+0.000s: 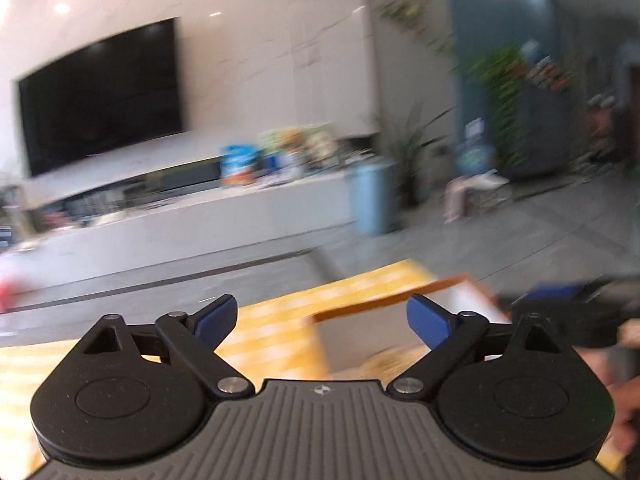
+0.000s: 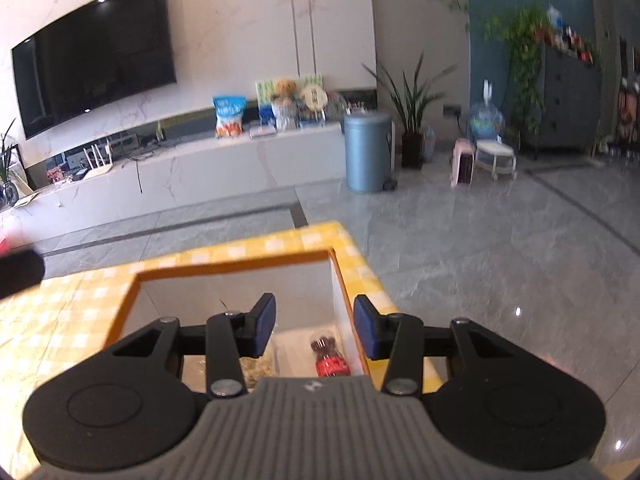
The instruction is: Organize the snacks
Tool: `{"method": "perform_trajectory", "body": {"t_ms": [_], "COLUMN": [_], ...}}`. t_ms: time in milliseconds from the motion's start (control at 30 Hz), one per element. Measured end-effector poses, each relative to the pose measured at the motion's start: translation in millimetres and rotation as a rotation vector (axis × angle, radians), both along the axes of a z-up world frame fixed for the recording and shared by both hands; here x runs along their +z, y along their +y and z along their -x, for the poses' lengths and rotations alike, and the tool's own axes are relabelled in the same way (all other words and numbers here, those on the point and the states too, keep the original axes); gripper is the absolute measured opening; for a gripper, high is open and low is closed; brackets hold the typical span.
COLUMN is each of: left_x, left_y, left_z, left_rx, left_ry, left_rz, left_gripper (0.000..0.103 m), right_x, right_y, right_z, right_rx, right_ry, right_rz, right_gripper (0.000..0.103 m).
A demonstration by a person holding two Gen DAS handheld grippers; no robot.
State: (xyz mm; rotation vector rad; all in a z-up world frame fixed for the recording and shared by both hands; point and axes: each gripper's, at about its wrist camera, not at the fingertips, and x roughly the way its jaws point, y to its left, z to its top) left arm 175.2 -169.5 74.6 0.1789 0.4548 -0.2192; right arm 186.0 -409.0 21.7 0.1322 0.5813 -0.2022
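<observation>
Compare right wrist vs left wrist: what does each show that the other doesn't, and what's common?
Right wrist only: the inside of the orange-rimmed box, with a cola bottle and a clear snack bag at the bottom, under the right hand-held gripper, whose jaws are partly open and empty.

Left wrist only: the left hand-held gripper, jaws wide and empty, and the person's hand at the right edge. The view is blurred.

Both: yellow checked tablecloth, TV, blue bin.

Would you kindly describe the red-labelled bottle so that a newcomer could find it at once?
Start at the yellow-checked tablecloth and find the orange-rimmed box on it. Look down inside along its right wall: the small dark drink bottle with a red label lies there on its side. The pale crumbly snack pack beside it has no red.
</observation>
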Motion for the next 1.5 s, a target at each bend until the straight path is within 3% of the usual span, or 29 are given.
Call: {"method": "perform_trajectory", "body": {"t_ms": [133, 367, 467, 567, 700, 900, 1500], "left_x": [12.1, 26.0, 20.4, 9.5, -7.7, -23.3, -28.1], "left_y": [29.8, 62.1, 65.3, 61.2, 49.9, 38.7, 14.3], "left_z": [23.2, 76.6, 92.4, 110.4, 119.8, 118.6, 129.7], "left_rx": [-0.002, -0.019, -0.063, -0.091, -0.045, -0.044, -0.027], "left_ry": [0.050, 0.073, 0.104, 0.131, 0.189, 0.272, 0.282], "left_rz": [0.008, 0.004, 0.043, 0.067, 0.098, 0.136, 0.096], "left_gripper": [0.103, 0.103, 0.103, 0.103, 0.103, 0.103, 0.103], "right_x": [22.3, 32.6, 29.5, 29.5, 29.3, 24.2, 19.3], "right_y": [33.6, 104.3, 121.5, 126.4, 128.4, 129.5, 109.8], "right_z": [20.3, 107.2, 145.0, 180.1, 209.0, 216.0, 215.9], "right_rx": [-0.021, 0.039, 0.086, 0.057, 0.038, 0.016, -0.007], "right_ry": [-0.047, -0.053, -0.008, 0.020, 0.056, 0.117, 0.134], "right_rz": [0.071, 0.060, 0.078, 0.087, 0.087, 0.117, 0.035], "right_gripper": [0.050, 0.067, 0.069, 0.074, 0.078, 0.078, 0.077]}}
